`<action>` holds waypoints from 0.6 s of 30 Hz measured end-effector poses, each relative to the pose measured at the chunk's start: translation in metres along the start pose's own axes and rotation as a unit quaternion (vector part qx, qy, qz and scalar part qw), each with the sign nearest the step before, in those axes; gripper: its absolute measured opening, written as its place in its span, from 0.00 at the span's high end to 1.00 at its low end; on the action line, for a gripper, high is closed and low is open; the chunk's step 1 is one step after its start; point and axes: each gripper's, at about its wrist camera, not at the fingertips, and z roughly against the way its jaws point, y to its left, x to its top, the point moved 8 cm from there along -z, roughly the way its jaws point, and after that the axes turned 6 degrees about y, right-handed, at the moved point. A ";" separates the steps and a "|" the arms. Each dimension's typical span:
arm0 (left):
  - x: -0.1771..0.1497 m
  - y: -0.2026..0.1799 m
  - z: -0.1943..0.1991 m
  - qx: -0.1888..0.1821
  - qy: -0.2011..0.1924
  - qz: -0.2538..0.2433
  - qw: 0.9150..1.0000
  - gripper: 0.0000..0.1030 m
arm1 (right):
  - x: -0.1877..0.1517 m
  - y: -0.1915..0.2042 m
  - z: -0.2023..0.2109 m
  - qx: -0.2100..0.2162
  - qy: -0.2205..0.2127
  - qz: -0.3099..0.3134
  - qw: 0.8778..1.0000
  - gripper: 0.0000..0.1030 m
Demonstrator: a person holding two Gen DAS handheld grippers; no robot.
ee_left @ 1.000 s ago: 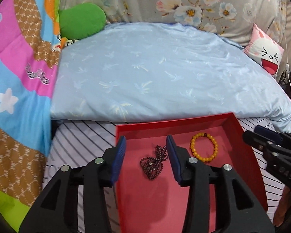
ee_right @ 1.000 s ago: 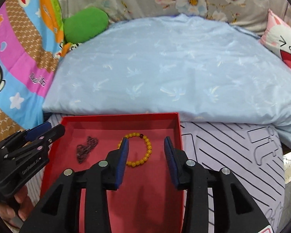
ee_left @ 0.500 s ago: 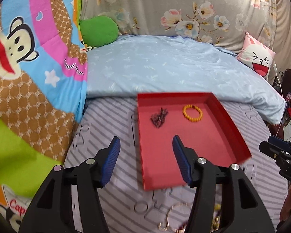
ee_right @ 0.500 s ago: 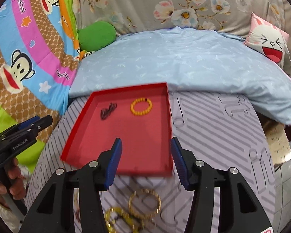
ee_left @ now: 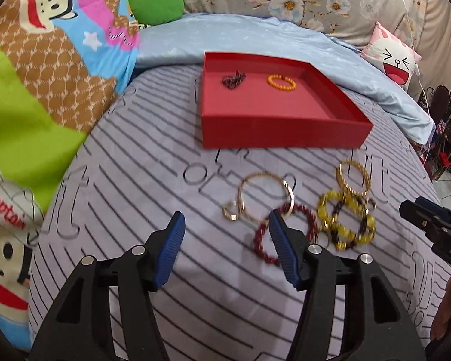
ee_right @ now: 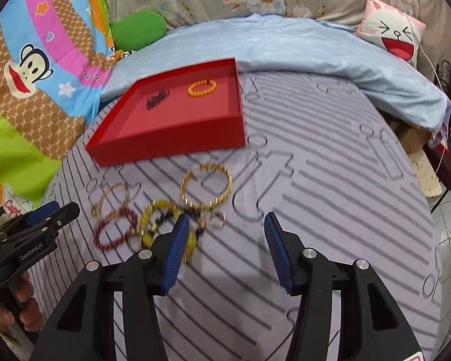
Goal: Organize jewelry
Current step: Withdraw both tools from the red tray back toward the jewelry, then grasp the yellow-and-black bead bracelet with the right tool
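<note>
Both grippers loose, holding nothing: left gripper (ee_left: 225,237) with jaws just opened wider, right gripper (ee_right: 224,237) with jaws wide apart. Red tray (ee_left: 282,132) at twelve o'clock, with orange bead bracelet (ee_left: 281,82) and dark chain (ee_left: 233,79) inside. Loose bracelets (ee_left: 303,207) on striped sheet (ee_left: 135,186), at one o'clock in left view, at ten o'clock in right view. Only in right view: hand (ee_right: 18,303) at eight o'clock.

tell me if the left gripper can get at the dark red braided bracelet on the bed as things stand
Probably yes. The left gripper is open and empty, and the dark red braided bracelet lies just ahead of it on the striped sheet. Only a thin gold bangle overlaps its far edge.
</note>
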 end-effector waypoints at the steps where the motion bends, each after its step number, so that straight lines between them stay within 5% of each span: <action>1: -0.005 0.000 0.000 0.001 0.001 0.000 1.000 0.43 | -0.005 0.002 -0.001 0.000 0.004 0.000 1.000 0.51; 7: -0.022 0.006 0.002 0.006 0.003 0.014 1.000 0.43 | -0.026 0.009 -0.006 0.007 0.017 0.001 1.000 0.51; 18: -0.027 0.010 -0.001 0.017 0.002 0.021 1.000 0.43 | -0.007 0.031 -0.022 0.016 0.014 0.022 1.000 0.53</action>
